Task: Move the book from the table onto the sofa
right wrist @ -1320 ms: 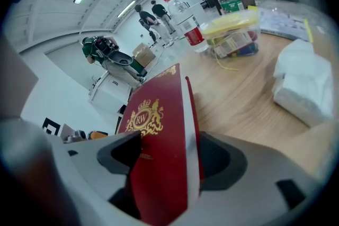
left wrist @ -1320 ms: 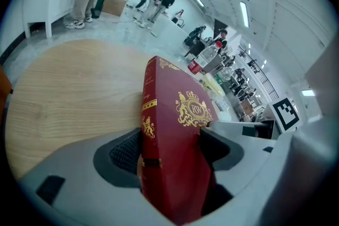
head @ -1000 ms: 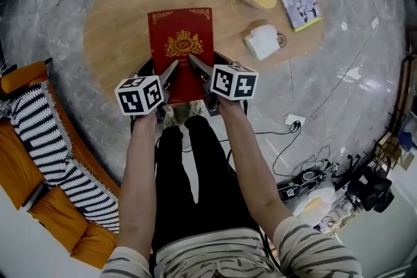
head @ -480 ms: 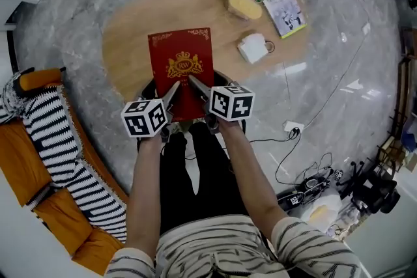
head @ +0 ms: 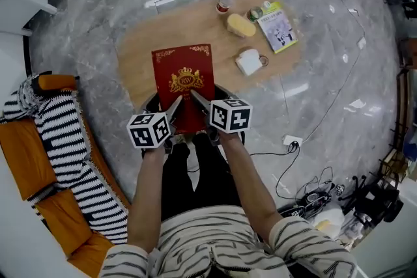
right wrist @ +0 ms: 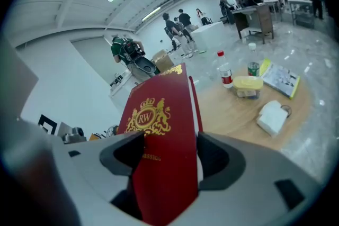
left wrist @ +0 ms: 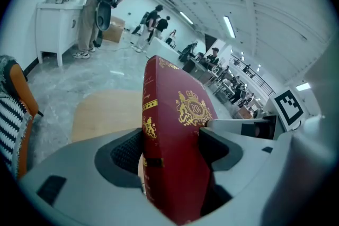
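Head view | left tool [head: 174,107] pinching red book [head: 184,75] | right tool [head: 199,101] pinching same book | book over wooden table [head: 138,54]

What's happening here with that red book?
A person holds a gripper in each hand. Both the left gripper and the right gripper have their jaws clamped on the near end of the red book. It is held over the near edge of the wooden table, not yet on the orange sofa at the person's left.
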{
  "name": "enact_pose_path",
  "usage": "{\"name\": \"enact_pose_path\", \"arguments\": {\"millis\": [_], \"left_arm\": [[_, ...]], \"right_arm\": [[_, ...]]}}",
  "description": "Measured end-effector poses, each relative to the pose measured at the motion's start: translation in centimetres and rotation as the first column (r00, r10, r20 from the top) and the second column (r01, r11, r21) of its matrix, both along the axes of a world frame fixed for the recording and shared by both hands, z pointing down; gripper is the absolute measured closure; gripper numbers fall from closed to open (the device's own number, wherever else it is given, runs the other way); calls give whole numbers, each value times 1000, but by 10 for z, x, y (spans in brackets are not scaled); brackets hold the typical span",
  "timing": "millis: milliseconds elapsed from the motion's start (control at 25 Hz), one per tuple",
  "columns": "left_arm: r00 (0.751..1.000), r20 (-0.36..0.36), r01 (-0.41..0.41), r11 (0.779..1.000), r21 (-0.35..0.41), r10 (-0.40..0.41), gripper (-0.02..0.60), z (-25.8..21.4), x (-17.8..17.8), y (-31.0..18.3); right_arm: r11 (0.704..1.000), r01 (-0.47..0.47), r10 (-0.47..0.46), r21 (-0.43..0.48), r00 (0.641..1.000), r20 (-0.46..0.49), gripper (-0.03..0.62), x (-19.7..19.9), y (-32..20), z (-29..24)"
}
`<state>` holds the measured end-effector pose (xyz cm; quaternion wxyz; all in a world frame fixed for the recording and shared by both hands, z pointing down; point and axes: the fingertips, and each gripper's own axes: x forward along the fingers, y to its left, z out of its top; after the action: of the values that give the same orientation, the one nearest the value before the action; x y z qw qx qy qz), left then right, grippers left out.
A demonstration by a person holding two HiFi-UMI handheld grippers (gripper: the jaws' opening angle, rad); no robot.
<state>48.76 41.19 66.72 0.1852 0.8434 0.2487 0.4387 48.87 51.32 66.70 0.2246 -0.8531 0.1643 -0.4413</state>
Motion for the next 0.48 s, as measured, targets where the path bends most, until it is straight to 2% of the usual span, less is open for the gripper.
{"name": "enact_pose_path", "arguments": {"millis": [240,480], "left_arm": [[999,-33,24,1000,-1,-24,242,-57,-14,-6],[994,-61,86,996,-5,-86,242,-114,-30,-19]], "right_arm": [[1000,13,-13,1,1000,-21,279,-12,-4,-57],[997,72,-72,-14,996,-58,279,-21,-19,-115]]}}
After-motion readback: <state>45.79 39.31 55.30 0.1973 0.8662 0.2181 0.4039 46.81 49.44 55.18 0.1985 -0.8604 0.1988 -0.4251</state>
